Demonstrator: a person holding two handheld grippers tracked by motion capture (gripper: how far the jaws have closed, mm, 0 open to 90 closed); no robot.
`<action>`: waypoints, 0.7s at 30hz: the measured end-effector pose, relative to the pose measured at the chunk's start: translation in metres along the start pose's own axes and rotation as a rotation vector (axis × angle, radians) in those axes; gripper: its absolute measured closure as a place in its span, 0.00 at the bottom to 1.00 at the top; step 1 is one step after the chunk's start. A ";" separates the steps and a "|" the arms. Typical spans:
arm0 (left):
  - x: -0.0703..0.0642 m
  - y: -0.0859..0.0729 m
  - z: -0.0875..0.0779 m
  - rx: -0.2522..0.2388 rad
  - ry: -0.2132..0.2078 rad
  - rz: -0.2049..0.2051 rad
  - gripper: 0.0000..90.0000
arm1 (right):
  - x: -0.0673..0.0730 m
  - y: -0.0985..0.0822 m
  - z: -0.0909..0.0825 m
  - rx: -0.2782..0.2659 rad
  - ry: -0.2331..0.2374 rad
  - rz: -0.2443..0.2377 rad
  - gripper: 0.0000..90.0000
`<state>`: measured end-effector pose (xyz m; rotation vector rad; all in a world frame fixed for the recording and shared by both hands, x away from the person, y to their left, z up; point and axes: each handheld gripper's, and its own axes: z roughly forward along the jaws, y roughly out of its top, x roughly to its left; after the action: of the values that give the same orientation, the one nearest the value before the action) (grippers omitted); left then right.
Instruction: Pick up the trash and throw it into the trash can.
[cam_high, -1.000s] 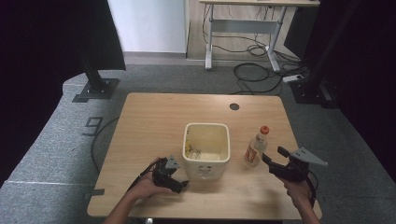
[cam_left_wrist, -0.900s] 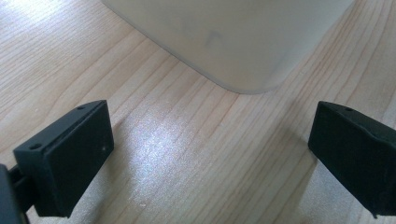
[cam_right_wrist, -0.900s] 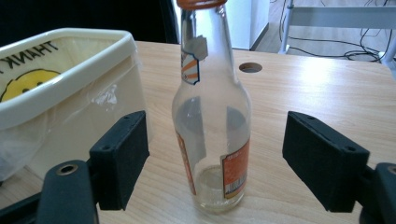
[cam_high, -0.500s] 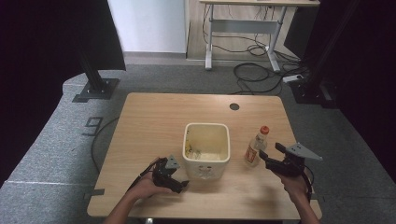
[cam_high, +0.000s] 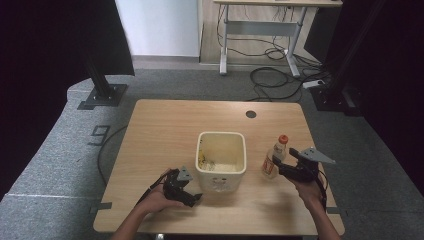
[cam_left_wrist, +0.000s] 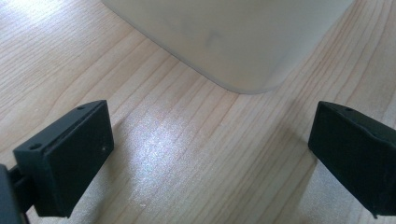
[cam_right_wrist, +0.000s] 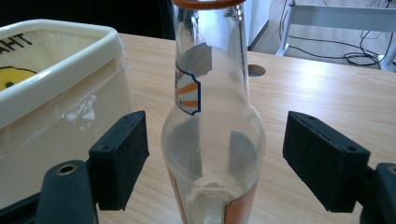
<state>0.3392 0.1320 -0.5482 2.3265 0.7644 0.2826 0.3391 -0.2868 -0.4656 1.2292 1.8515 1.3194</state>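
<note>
Standing mid-table (cam_high: 165, 125): tub (cam_high: 221, 155), with bottle (cam_high: 274, 159) just right of it. Left gripper (cam_high: 192, 199) near tub's left front corner; right gripper (cam_high: 276, 162) straddling bottle.

- My left gripper (cam_high: 196, 197) sits low, left of centre in the high view, jaws spread wide, my left hand (cam_high: 157, 199) wrapped behind it.
- My right gripper (cam_high: 276, 165) sits at lower right, jaws wide apart, my right hand (cam_high: 309, 191) behind it.

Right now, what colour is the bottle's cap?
Orange; the bottle's cap shows best in the high view.
</note>
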 end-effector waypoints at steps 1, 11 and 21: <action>0.000 0.000 0.000 0.000 0.000 0.000 0.00 | 0.000 0.001 0.001 -0.002 0.000 0.001 0.25; 0.000 0.000 0.000 0.000 0.000 0.000 0.00 | 0.002 0.012 0.016 -0.033 -0.005 0.013 0.26; 0.000 0.000 0.000 0.000 0.000 0.000 0.00 | 0.002 0.015 0.022 -0.063 -0.034 0.011 0.43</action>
<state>0.3392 0.1320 -0.5482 2.3263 0.7644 0.2826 0.3620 -0.2746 -0.4594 1.2234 1.7691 1.3443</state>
